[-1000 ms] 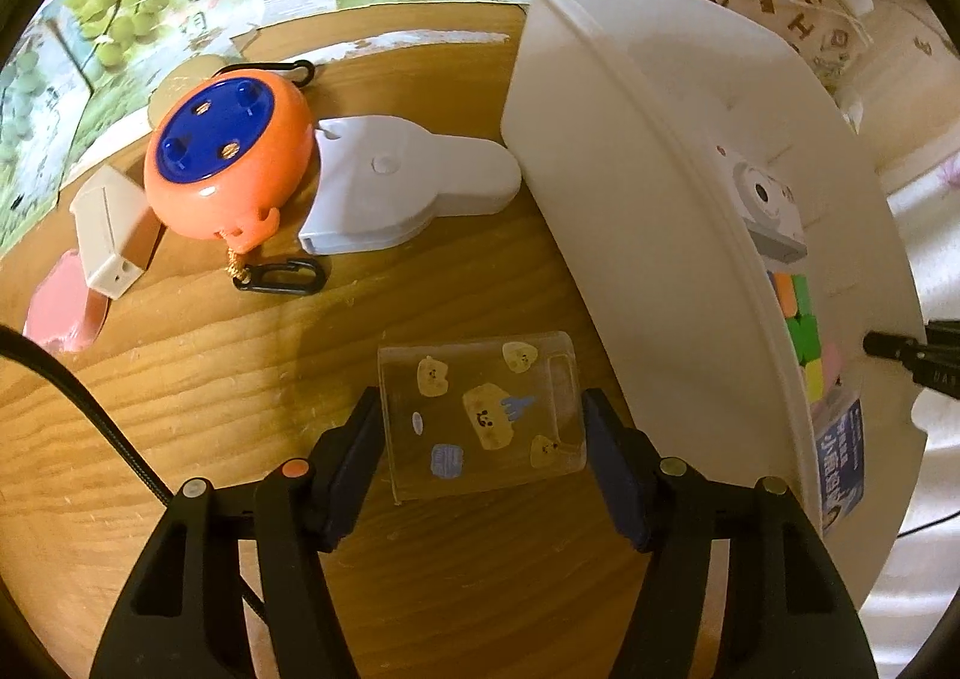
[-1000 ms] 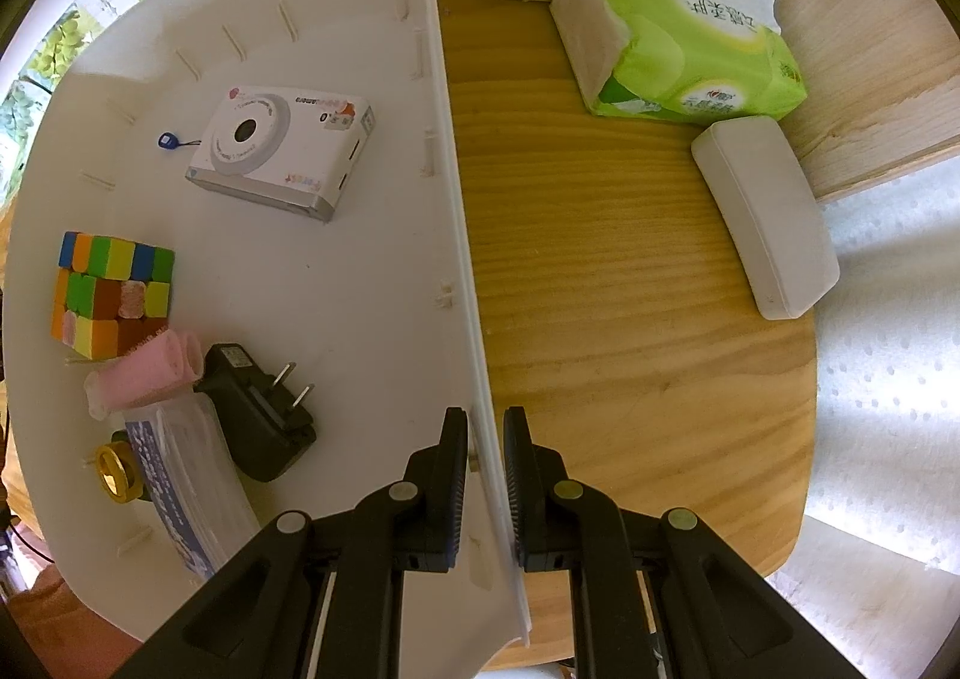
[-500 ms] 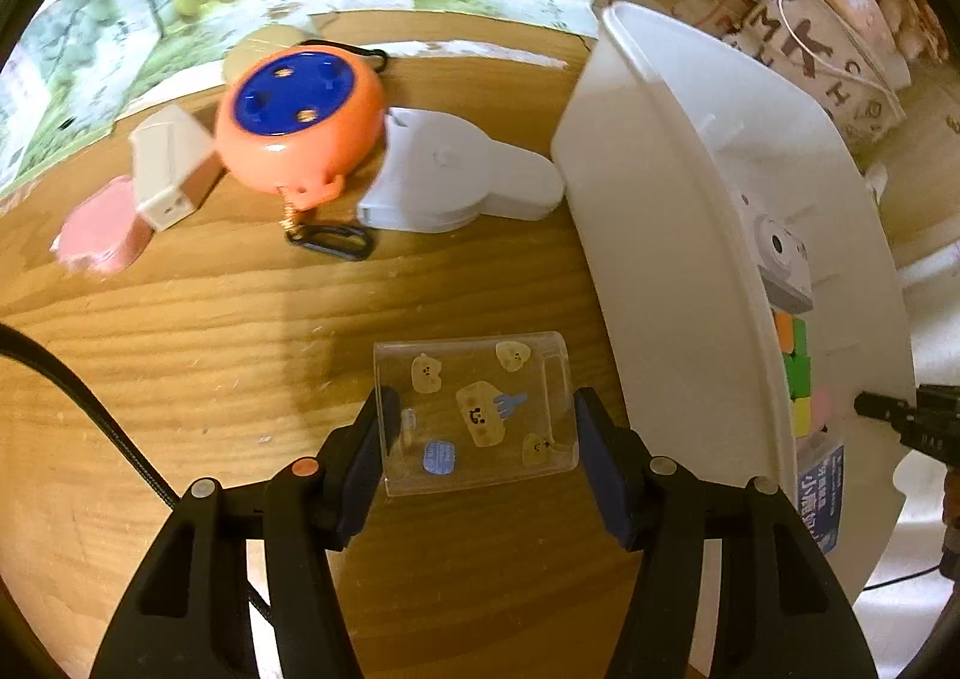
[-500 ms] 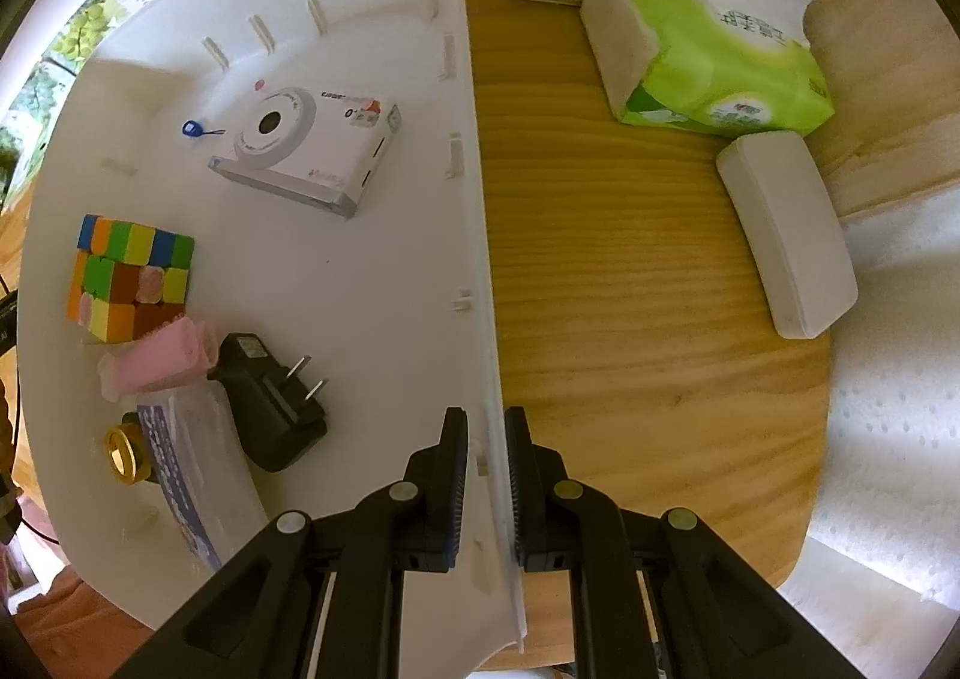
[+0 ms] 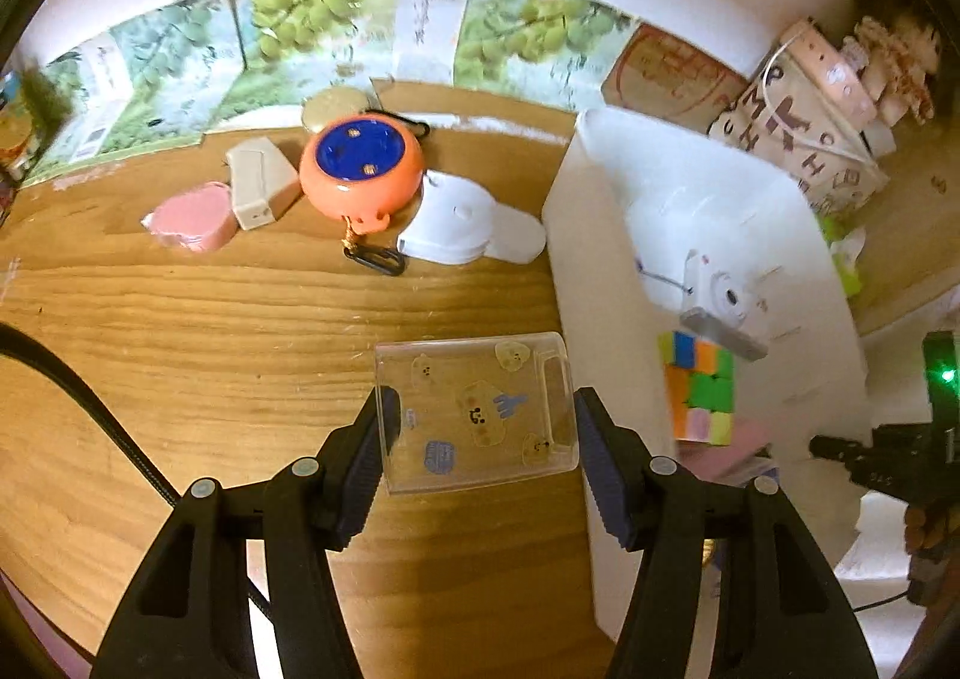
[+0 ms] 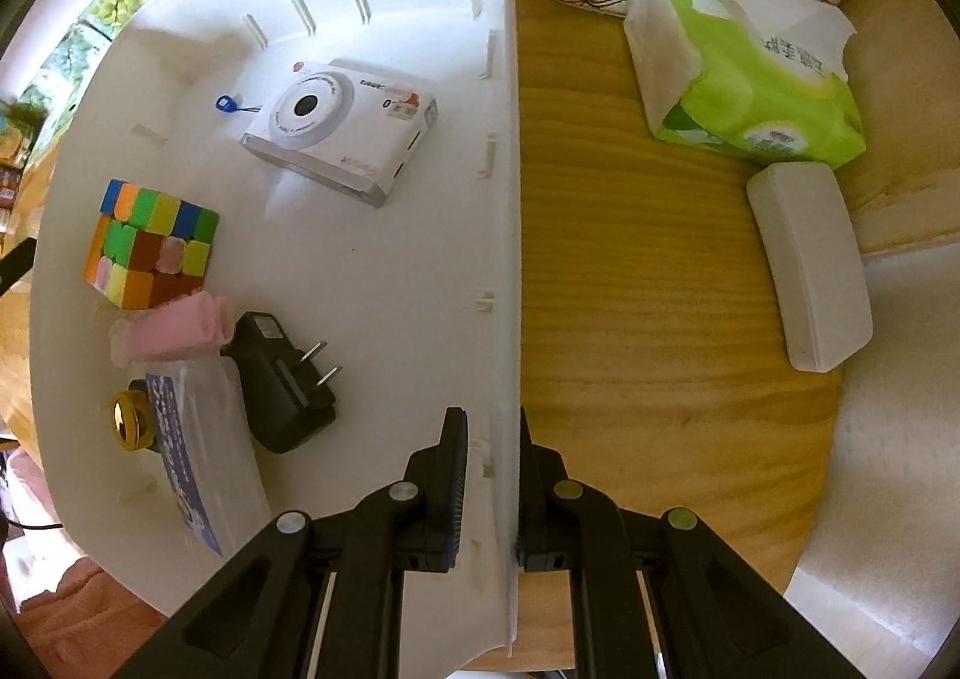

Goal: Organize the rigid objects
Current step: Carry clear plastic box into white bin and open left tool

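Note:
My left gripper (image 5: 480, 439) is shut on a clear plastic case with cartoon stickers (image 5: 474, 409), held above the wooden table beside the white bin (image 5: 576, 259). My right gripper (image 6: 489, 445) is shut on the bin's right wall (image 6: 501, 199). Inside the bin lie a white camera (image 6: 336, 133), a colour cube (image 6: 150, 244), a black plug charger (image 6: 282, 379), a pink roll (image 6: 174, 328), a gold cap (image 6: 132, 418) and a plastic packet (image 6: 192, 451). The camera (image 5: 720, 301) and cube (image 5: 699, 385) also show in the left wrist view.
On the table left of the bin lie an orange and blue round device (image 5: 360, 169), a white flat object (image 5: 468, 226), a beige box (image 5: 261, 187) and a pink item (image 5: 192, 214). Right of the bin are a green tissue pack (image 6: 744, 73) and a white case (image 6: 810, 265).
My left gripper has closed on the clear case and lifted it, and the view has pulled back and up, so the bin's inside shows. The right gripper stays clamped on the bin wall.

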Demonstrator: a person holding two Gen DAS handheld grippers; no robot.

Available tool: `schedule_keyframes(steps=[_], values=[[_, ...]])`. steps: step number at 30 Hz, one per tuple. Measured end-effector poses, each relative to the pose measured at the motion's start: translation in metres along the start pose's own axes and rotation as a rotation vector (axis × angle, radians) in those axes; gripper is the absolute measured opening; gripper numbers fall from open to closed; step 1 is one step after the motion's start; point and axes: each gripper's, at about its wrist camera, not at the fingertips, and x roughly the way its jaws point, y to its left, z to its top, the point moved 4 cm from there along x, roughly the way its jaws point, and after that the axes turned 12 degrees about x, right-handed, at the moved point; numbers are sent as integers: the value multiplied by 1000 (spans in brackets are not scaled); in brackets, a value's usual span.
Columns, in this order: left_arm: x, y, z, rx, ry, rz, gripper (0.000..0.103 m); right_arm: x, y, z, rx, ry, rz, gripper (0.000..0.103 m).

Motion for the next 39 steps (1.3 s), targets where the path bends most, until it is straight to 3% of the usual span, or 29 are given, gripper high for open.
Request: schedule_keyframes(steps=[12, 20, 39], values=[[-37, -34, 2, 10, -88, 34, 63, -2, 4, -2, -103, 1, 29, 12], [-51, -75, 5, 65, -138, 14, 63, -2, 10, -7, -172, -3, 27, 12], [-33, -188, -5, 272, -127, -138, 63, 7, 17, -19, -257, -3, 42, 12]])
